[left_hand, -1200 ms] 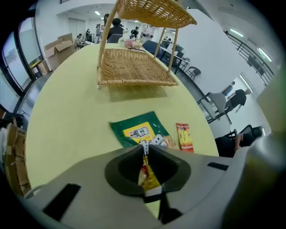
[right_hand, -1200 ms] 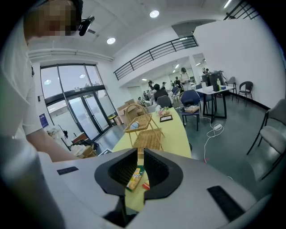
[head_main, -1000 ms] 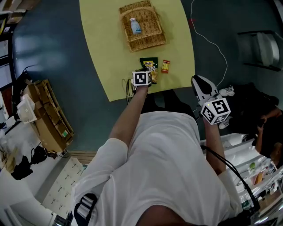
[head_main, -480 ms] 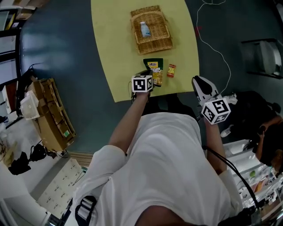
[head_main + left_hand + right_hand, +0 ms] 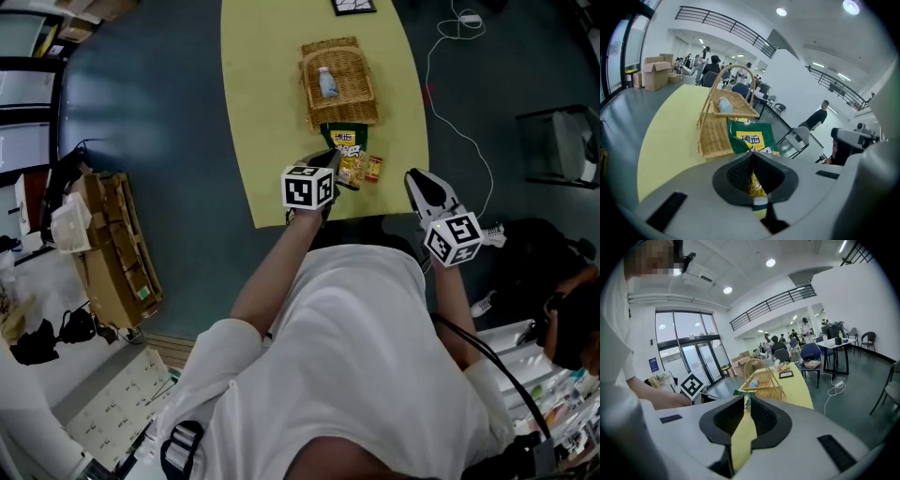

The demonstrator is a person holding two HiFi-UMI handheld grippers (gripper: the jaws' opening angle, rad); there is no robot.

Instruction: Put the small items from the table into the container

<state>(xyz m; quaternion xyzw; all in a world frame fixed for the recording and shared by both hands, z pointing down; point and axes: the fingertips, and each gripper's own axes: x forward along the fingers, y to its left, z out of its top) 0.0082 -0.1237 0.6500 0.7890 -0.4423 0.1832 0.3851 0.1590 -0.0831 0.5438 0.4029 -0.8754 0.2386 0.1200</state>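
Got the green foil snack bag [image 5: 751, 137] pinched by its edge in the left gripper [image 5: 752, 161], just beside the woven wicker basket [image 5: 715, 136]; nothing in the ajar right gripper [image 5: 746, 404]. Could slip or snag the rim.

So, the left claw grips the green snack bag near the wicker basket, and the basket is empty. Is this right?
Not quite. The wicker basket is not empty: the head view shows a small bottle lying in it. The left claw does grip the green snack bag near it.
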